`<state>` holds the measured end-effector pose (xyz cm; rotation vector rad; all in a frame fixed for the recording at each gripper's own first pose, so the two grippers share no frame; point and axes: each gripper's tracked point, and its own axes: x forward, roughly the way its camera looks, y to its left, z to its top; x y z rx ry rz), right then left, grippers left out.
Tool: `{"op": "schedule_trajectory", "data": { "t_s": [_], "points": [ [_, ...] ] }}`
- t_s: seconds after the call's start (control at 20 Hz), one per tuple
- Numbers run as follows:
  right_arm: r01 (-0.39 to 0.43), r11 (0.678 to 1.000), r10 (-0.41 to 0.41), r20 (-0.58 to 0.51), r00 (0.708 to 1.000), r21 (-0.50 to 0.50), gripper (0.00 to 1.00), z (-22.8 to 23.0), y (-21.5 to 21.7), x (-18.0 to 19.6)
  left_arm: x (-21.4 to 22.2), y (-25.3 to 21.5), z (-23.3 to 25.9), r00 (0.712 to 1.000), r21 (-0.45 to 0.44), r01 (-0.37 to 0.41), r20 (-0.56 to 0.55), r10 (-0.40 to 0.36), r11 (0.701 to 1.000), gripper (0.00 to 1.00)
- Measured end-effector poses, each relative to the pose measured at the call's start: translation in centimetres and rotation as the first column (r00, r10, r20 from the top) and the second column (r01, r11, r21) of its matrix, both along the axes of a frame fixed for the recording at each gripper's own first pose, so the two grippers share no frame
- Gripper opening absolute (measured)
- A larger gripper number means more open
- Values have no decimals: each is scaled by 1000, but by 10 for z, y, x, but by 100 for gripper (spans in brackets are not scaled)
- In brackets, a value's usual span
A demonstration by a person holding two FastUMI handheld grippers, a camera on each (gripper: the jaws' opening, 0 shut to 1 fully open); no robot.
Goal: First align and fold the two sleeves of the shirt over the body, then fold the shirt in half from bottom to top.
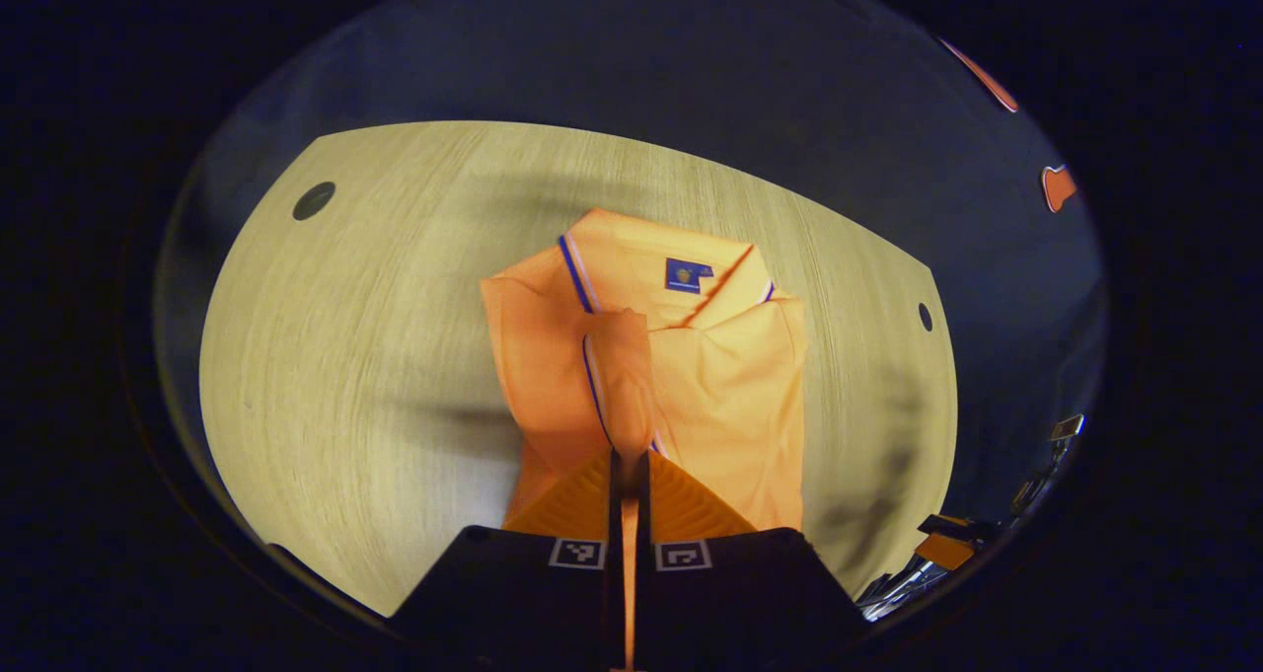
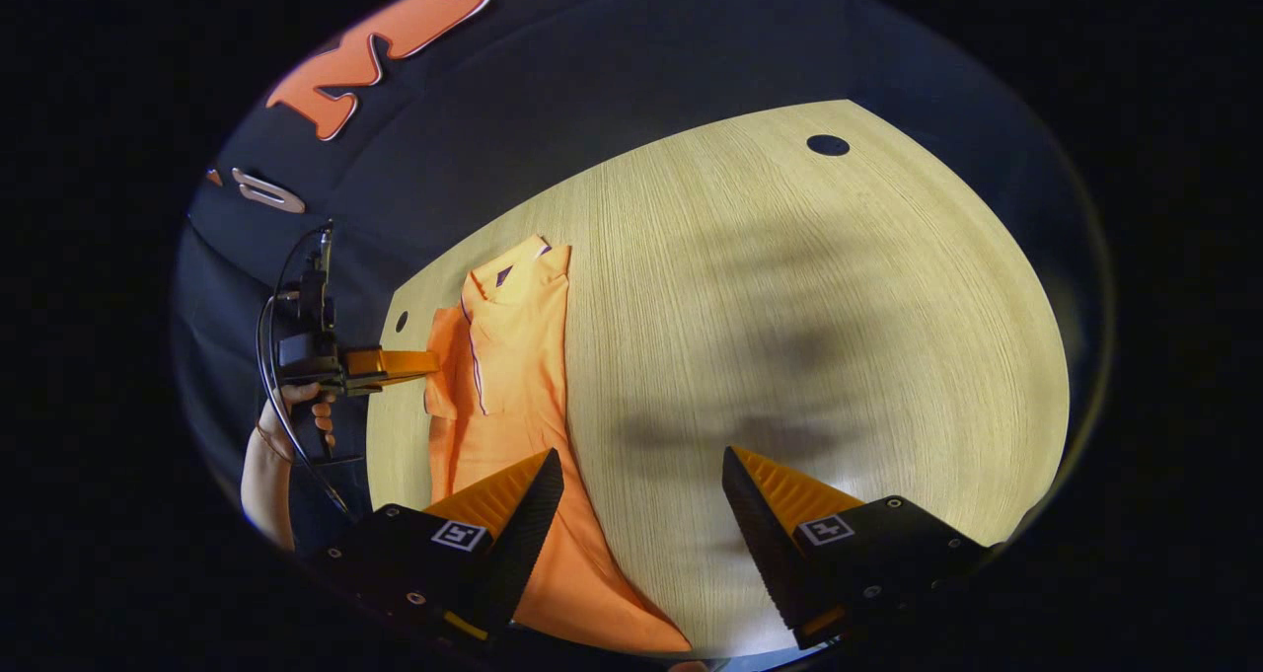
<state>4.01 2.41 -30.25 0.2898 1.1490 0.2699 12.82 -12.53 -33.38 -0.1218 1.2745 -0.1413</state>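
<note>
Orange fabric lies on the pale wood surface (image 2: 839,287): the shirt (image 1: 730,386), collar (image 1: 641,258) far from us in the left gripper view, its long axis running from that collar toward our left tongs (image 1: 628,475). Those tongs are pressed together on a strip of the shirt, which we take to be the sleeve (image 1: 620,376), lifted and drawn in over the body. In the right gripper view we see the same left tongs (image 2: 419,361) farther off, held by a hand (image 2: 306,406) at the shirt's (image 2: 513,376) far edge, level with the chest.

Our right tongs (image 2: 641,494) are spread wide and pinch nothing. They hover near the shirt's lower end; one finger overlaps the cloth in that view, the other hangs above bare wood. We cannot tell whether it touches the fabric.

We judge the sleeve stage to be in hand. The side toward the right tongs looks straight-edged, possibly folded already, though we cannot be sure. The left tongs are nearer the sleeve and must lay it flat along the long axis. For the later bottom-to-top fold, the hem sits closest to the right tongs, and the collar lies directly ahead along the shirt's length.
</note>
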Motion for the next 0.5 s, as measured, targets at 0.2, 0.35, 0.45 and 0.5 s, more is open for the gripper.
{"op": "schedule_trajectory", "data": {
  "t_s": [0.2,0.35,0.45,0.5],
  "points": [
    [10,1000,-10,4,1000,0,99,2,-4,-2,-5,-25,-8,1000,-52,10,-24,-11,999,21],
    [11,1000,-11,4,1000,-3,99,2,-3,-2,-11,-35,-4,999,-87,16,-36,-19,996,80],
    [12,1000,-12,6,1000,-4,99,1,1,-2,-17,-36,0,999,-96,18,-34,-21,995,96],
    [12,1000,-12,10,1000,-3,99,1,4,-3,-20,-35,7,999,-98,19,-23,-21,995,97]
  ]
}}
